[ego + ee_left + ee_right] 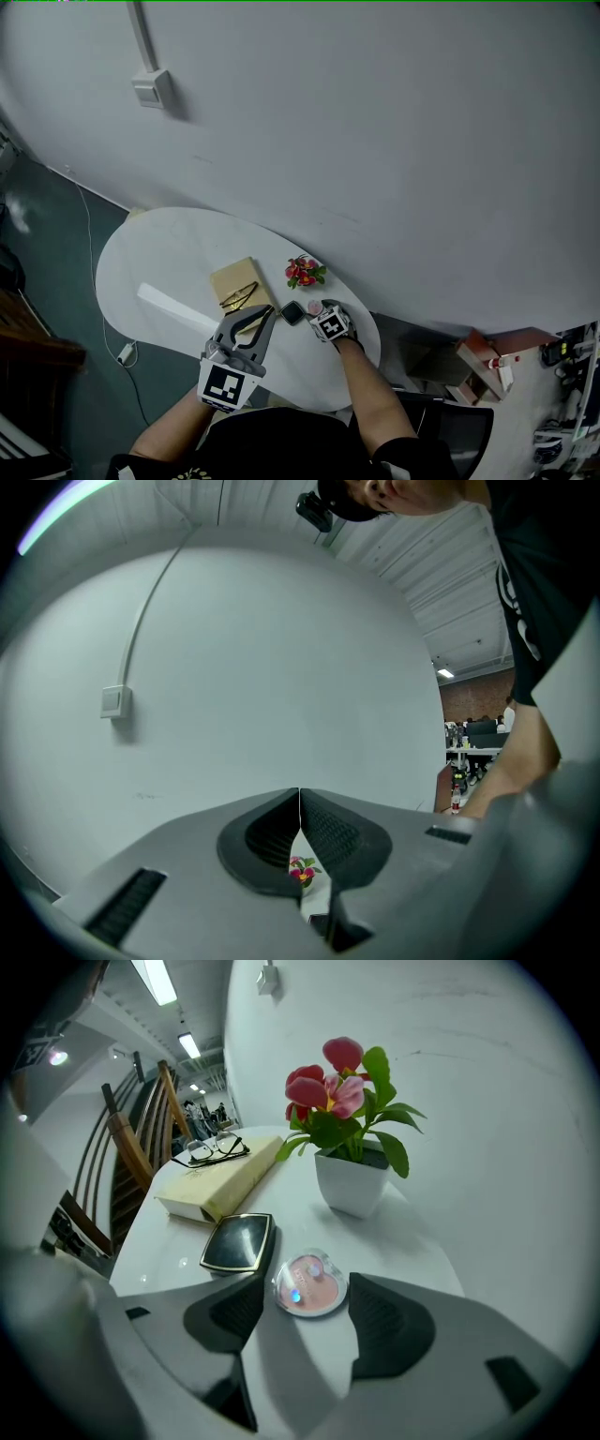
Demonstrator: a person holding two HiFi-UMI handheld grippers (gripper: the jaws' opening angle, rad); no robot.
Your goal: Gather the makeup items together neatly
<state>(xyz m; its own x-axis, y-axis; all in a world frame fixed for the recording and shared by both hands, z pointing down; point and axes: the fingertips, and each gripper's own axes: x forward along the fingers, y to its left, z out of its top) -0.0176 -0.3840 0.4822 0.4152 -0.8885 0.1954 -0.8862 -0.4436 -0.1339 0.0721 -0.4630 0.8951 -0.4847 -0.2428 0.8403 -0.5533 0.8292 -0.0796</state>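
Note:
A round clear compact with pink blush (310, 1283) lies flat on the white table (412, 1241), between the tips of my right gripper (309, 1302). The jaws stand wide and neither pad touches it. A square black compact (237, 1241) lies right beside it on the left, almost touching. From the head view the pink compact (314, 307) and the black compact (292, 312) sit just ahead of the right gripper (319, 317). My left gripper (269, 312) hovers over the table near them, and in its own view the left gripper (300, 794) has its jaws closed together with nothing between them.
A small white pot of red flowers (349, 1147) stands just behind the compacts, close to the wall. A tan box (220, 1177) with glasses (217, 1150) on top lies to the left. The round table's edge (361, 361) is near my right arm. A wooden chair (131, 1147) stands beyond.

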